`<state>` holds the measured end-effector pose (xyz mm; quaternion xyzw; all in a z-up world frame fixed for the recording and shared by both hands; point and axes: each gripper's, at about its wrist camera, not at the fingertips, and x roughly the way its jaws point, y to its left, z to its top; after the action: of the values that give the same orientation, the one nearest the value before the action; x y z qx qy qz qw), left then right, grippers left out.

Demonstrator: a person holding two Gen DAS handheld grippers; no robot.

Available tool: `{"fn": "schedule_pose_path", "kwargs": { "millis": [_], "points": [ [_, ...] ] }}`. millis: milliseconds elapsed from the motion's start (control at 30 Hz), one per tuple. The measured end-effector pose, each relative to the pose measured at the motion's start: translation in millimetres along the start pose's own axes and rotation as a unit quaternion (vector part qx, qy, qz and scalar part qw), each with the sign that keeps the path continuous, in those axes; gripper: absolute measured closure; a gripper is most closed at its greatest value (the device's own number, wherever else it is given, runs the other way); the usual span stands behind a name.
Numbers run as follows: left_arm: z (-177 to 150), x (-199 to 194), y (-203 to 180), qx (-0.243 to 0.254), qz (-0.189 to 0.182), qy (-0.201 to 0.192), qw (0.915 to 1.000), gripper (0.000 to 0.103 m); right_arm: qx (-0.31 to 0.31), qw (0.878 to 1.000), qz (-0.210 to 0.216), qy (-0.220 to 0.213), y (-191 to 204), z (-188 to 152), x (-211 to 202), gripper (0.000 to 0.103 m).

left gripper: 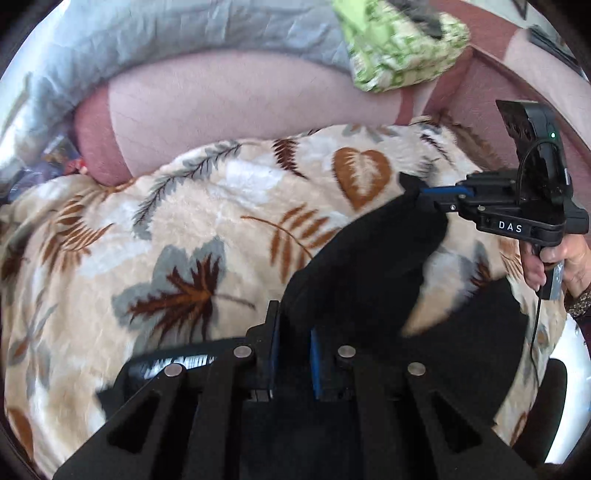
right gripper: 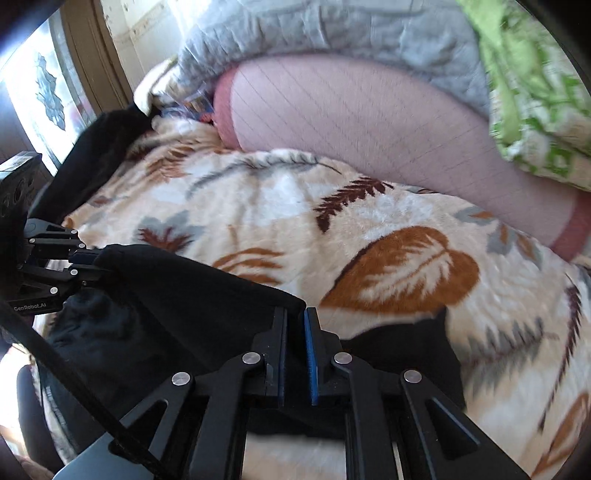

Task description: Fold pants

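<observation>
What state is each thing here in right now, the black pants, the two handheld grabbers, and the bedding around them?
Black pants: lifted off the blanket, stretched between both grippers.
Left gripper: jaws shut on the pants' edge.
Right gripper: jaws shut on the pants' edge.
Leaf-print blanket: spread out under the pants.
Pink pillow: lying behind the blanket.
Grey quilt: bunched over the pillow.
Green cloth: crumpled, resting on the pillow.

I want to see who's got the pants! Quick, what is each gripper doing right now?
Left gripper: closed on the black pants.
Right gripper: closed on the black pants too, at another edge.
</observation>
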<state>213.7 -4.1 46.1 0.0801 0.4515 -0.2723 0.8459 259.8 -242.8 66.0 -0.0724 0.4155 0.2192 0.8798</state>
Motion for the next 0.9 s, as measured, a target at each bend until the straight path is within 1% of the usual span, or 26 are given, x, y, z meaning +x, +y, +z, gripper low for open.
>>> {"fn": "schedule_pose_path", "kwargs": {
  "millis": [33,100,167,233,267,300,333,367,400,467,500,533,567,600,633,667,700,733,767,800,867,900],
  "points": [
    [-4,-6,-10,0.002,0.003,-0.005,1.0000,0.090,0.005,1.000,0.001,-0.007,7,-9,-13,0.094],
    [-25,-27,-25,-0.001,0.011,-0.017,0.9998,0.090,0.014,1.000,0.005,-0.022,25,-31,-40,0.094],
    [-55,-46,-38,-0.013,0.017,-0.028,0.9994,0.090,0.025,0.999,0.010,-0.032,40,-53,-59,0.093],
    [-84,-58,-49,-0.026,0.020,-0.037,0.9988,0.090,0.047,0.998,0.022,-0.041,58,-84,-78,0.093],
    [-96,-62,-52,-0.036,0.017,-0.038,0.9985,0.090,0.056,0.997,0.027,-0.045,66,-99,-86,0.094],
    [-114,-65,-57,-0.054,0.010,-0.039,0.9977,0.090,0.071,0.996,0.037,-0.048,77,-120,-94,0.093],
    [-133,-66,-61,-0.070,0.002,-0.036,0.9969,0.089,0.084,0.994,0.044,-0.049,85,-137,-99,0.093],
    [-143,-65,-65,-0.078,0.000,-0.032,0.9964,0.088,0.103,0.992,0.053,-0.048,94,-159,-103,0.093],
    [-160,-62,-71,-0.087,-0.001,-0.021,0.9960,0.088,0.115,0.991,0.055,-0.045,100,-175,-104,0.093],
    [-189,-54,-83,-0.090,0.006,0.006,0.9959,0.088,0.134,0.989,0.049,-0.032,112,-207,-103,0.092],
    [-199,-54,-87,-0.090,0.008,0.013,0.9958,0.088,0.149,0.988,0.035,-0.021,117,-226,-102,0.092],
    [-208,-56,-90,-0.091,0.012,0.012,0.9957,0.087,0.163,0.986,0.026,-0.013,118,-239,-102,0.091],
    [-215,-61,-93,-0.090,0.019,0.007,0.9957,0.084,0.188,0.982,0.018,-0.007,118,-255,-104,0.085],
    [-220,-69,-95,-0.090,0.017,0.002,0.9958,0.081,0.209,0.978,0.018,-0.010,114,-266,-109,0.078],
    [-223,-75,-95,-0.093,0.008,-0.001,0.9956,0.074,0.229,0.973,0.016,-0.021,109,-274,-117,0.075],
    [-226,-84,-94,-0.100,-0.006,-0.006,0.9949,0.072,0.249,0.967,0.008,-0.042,103,-281,-129,0.068],
    [-229,-92,-92,-0.105,-0.009,-0.016,0.9943,0.070,0.260,0.964,-0.003,-0.057,97,-284,-138,0.060],
    [-229,-96,-90,-0.108,-0.006,-0.022,0.9939,0.065,0.270,0.960,-0.020,-0.073,90,-285,-149,0.056],
    [-231,-104,-87,-0.112,0.001,-0.030,0.9933,0.060,0.277,0.956,-0.040,-0.091,83,-283,-159,0.047],
    [-233,-110,-84,-0.117,0.006,-0.037,0.9925,0.058,0.278,0.954,-0.052,-0.100,77,-278,-164,0.043],
    [-235,-119,-79,-0.133,0.009,-0.050,0.9898,0.058,0.264,0.956,-0.074,-0.108,68,-262,-167,0.043],
    [-237,-126,-72,-0.152,0.010,-0.057,0.9867,0.057,0.253,0.958,-0.085,-0.109,63,-252,-164,0.043]
  ]
}}
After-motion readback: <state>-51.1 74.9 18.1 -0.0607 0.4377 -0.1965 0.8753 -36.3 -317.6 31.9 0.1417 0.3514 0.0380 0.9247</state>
